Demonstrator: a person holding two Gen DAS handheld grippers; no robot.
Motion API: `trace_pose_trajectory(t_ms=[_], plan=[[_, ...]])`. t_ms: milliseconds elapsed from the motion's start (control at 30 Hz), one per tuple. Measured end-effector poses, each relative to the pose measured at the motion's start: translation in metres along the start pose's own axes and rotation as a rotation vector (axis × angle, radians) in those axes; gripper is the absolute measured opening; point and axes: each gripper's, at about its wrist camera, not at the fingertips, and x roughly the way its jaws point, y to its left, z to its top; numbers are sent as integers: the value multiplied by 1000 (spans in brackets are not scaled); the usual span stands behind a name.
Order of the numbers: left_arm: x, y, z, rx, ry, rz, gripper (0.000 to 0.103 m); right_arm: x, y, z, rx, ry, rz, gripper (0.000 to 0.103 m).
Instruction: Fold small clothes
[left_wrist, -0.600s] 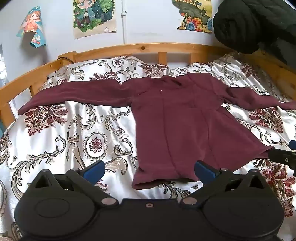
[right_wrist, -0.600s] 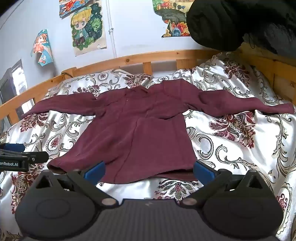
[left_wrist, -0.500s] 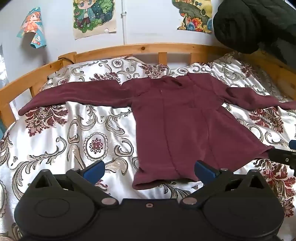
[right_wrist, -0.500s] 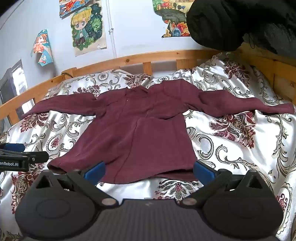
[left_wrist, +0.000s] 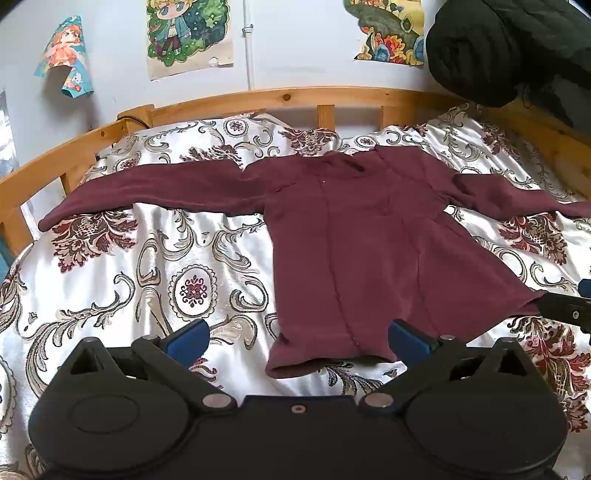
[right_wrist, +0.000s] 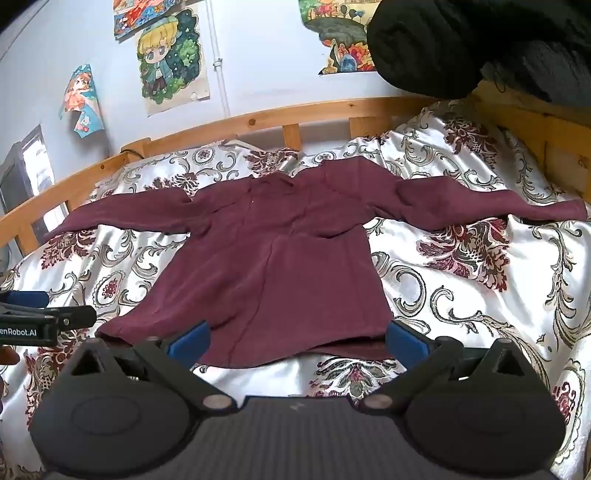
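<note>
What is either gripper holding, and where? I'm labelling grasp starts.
Nothing. The left gripper and right gripper are both open near the hem of the maroon garment, which lies spread flat.

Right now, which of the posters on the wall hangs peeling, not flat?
The small orange-haired character poster, farthest left on the wall. Its lower part curls away, showing a dark gap; the green character poster and the colourful poster lie flat.

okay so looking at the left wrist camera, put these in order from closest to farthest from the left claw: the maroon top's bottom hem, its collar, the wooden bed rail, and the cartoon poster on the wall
From the left claw:
1. Bottom hem, just ahead between the open fingers, right of centre.
2. Collar, up the bed, centre.
3. Wooden bed rail, behind the bedspread.
4. Cartoon poster, on the wall above the rail, upper left.
</note>
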Motion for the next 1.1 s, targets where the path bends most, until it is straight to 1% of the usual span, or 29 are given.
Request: trace_pose_trajectory(t_ms=[333,500,1100], plan=[[-2,12,4,-7,3,-1,102,1,0,0,6,2,1,103],[-1,4,0,5,-3,7,102,1,1,-1,8,6,8,103],[-1,5,0,4,-3,6,102,2,-1,-1,16,7,14,103]])
